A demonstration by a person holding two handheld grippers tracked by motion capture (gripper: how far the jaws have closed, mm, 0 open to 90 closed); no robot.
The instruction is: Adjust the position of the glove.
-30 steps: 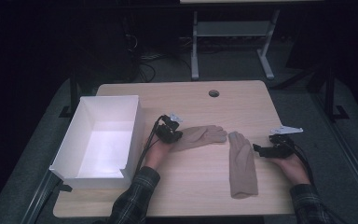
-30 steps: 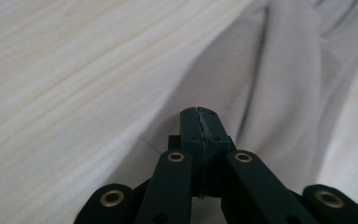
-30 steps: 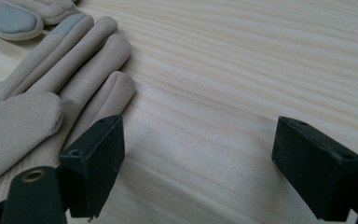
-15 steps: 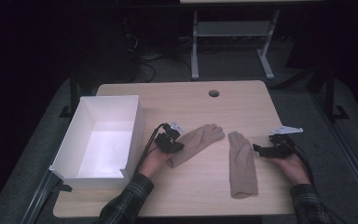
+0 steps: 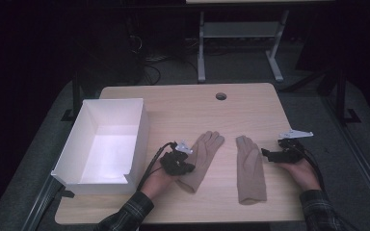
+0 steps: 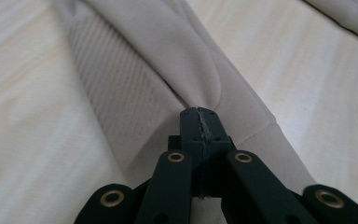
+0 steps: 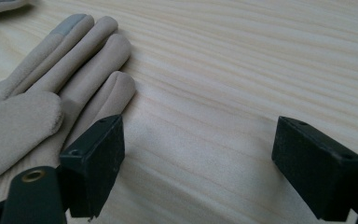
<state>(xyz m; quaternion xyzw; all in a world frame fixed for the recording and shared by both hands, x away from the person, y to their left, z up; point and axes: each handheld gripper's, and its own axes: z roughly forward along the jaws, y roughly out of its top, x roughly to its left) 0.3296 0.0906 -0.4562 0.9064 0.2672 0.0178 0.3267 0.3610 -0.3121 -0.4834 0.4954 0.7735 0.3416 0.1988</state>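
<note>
Beige knit glove w/ ribbed cuff (image 5: 201,160) is clamped in left gripper (image 5: 182,168): jaws fully shut, pinching fabric near the thumb/palm fold, clearest in left gripper view (image 6: 200,119). Hard to say from there how much fabric is actually caught, looks like a thin fold only.

Change vs a second ago: that glove lay roughly crosswise on the light wood table (image 5: 183,103), fingers toward 3 o'clock. Now it's been dragged and swung so fingers point ~1 o'clock, cuff end at 7 o'clock by the left hand (image 5: 158,181). Left hand has come back toward the near edge with it.

Second beige glove (image 5: 250,168) hasn't shifted: lies flat, fingers at 12 o'clock, cuff at 6 o'clock, at 3 o'clock from the first glove, clear gap between them. Right gripper (image 5: 271,154) just beside its right edge, jaws wide open, nothing between them; in right gripper view (image 7: 200,172) one jaw sits next to the glove's fingers (image 7: 93,56), bare table between the jaws. Right hand hasn't moved.

White open cardboard box (image 5: 139,139) at 9 o'clock of the left gripper, nothing in it.

Read: gloves are now near parallel, so prob lining them up as a pair. Neither boxed yet; right side hasn't grabbed.
</note>
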